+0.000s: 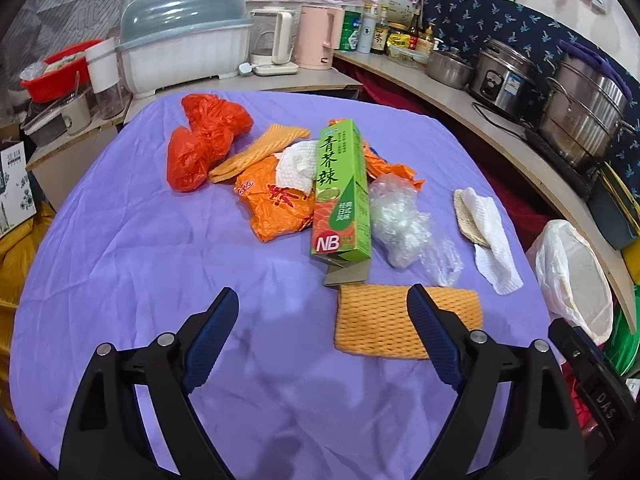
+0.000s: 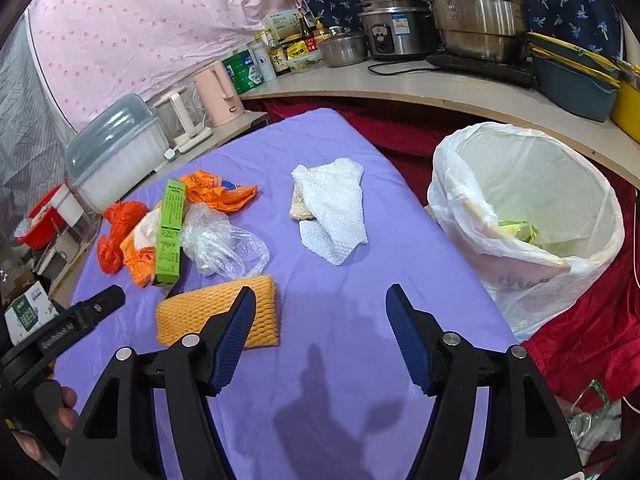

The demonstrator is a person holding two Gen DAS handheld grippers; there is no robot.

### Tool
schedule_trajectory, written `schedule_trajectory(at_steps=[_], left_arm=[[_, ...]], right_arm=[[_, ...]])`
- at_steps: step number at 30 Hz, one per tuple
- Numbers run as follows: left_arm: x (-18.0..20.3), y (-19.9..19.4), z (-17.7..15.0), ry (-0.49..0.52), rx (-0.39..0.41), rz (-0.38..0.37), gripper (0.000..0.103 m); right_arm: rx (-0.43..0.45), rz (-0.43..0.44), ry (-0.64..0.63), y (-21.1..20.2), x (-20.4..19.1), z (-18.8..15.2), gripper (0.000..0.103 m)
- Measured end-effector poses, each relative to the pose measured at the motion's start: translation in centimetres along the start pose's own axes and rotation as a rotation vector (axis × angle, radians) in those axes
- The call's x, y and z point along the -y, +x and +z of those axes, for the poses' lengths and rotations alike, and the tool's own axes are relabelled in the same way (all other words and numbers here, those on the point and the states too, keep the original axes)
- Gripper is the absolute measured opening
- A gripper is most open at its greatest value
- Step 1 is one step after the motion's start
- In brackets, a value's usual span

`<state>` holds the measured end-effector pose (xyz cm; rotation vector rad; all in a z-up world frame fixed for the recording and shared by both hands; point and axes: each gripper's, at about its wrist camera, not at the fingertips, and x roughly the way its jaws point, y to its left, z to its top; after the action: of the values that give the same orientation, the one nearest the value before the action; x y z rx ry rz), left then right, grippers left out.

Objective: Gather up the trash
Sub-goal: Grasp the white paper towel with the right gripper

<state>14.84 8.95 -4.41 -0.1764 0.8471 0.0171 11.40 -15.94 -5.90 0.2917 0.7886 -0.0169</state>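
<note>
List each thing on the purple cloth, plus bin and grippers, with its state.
Green cardboard box: lying flat, end flap open.
Orange foam net sleeve: flat, untouched.
White paper towel: crumpled.
Clear plastic bag: crumpled.
Red plastic bag: crumpled.
White-lined trash bin: open, some trash inside.
Left gripper: open, empty.
Right gripper: open, empty.

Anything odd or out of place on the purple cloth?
Only the litter: green carton lying with an end flap open, propped over the orange wrapper; crumpled clear plastic, foam net. Nothing spilled; lined bin upright.
</note>
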Motion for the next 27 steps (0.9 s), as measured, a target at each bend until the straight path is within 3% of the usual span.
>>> schedule_trajectory(at_steps=[19,24,27], left_arm=[[1.3,3.3,2.0,0.009,-0.021,-0.02,0.082],[2.3,3.4,1.9,0.024,-0.024,-0.044,0.082],[3.1,3.2,1.6,0.041,-0.023,-0.053,0.082]], right_arm=[[-0.059,-0.018,0.01,8.7,0.9,4.9,0.059],[-0.108,-0.02,-0.002,11.4,1.2,5.1,0.039],[-0.13,-0.006,0.013,11.9,1.8,5.0,0.017]])
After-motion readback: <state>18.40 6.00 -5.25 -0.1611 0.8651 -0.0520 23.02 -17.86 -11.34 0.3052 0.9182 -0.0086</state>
